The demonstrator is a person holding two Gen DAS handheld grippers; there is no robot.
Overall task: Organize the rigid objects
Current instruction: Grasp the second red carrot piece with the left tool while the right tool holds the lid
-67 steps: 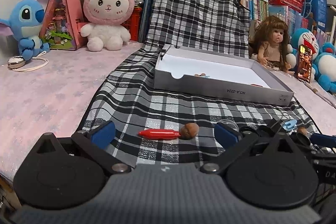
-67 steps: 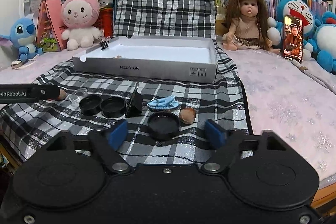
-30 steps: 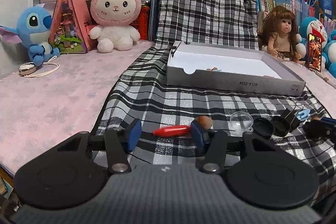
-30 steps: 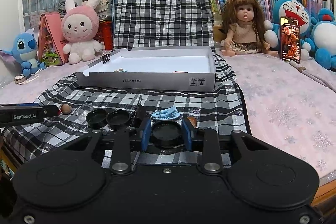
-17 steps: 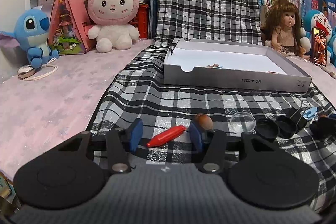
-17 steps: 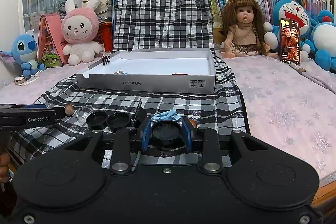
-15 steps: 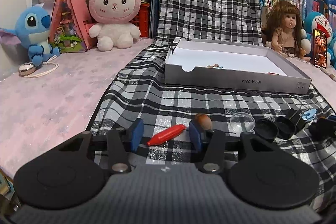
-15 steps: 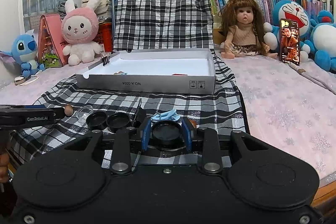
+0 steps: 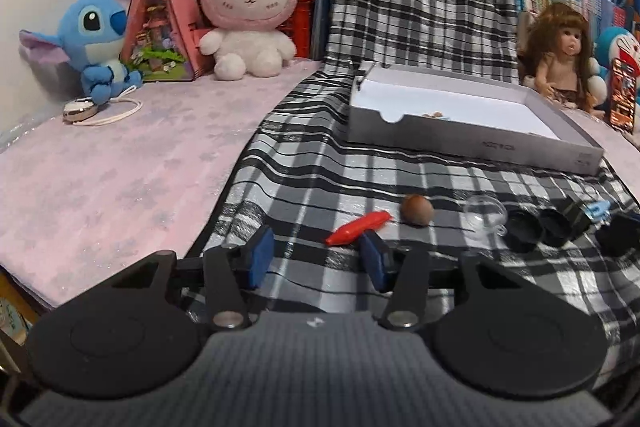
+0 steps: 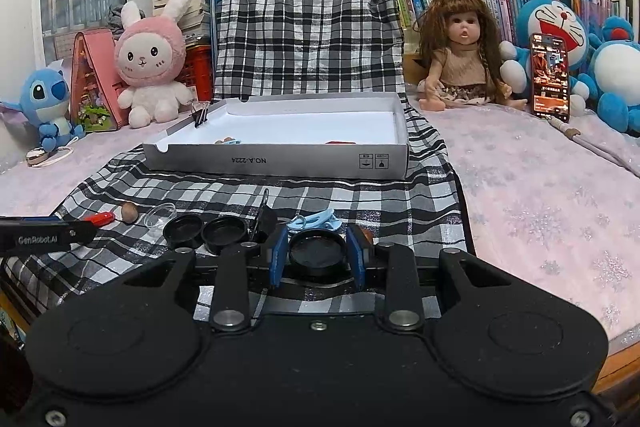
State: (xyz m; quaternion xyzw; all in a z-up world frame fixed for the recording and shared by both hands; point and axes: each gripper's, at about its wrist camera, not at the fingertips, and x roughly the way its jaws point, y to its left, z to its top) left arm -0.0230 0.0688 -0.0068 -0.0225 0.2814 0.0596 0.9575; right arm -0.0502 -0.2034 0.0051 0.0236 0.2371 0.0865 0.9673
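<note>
Pinching a black round lid (image 10: 318,247) is the right gripper (image 10: 317,258), left gripper (image 9: 316,259) opening (red crayon (image 9: 357,222) just ahead, untouched).

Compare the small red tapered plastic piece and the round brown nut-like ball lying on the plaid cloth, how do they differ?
The small red tapered plastic piece is long and pointed, while the round brown nut-like ball is short and round. The red piece is glossy and bright; the ball is dull brown. The red piece lies just ahead of the left gripper, whose jaws are opening with nothing between them; the ball sits farther off. Both rest on the plaid cloth, outside the grey box.
</note>
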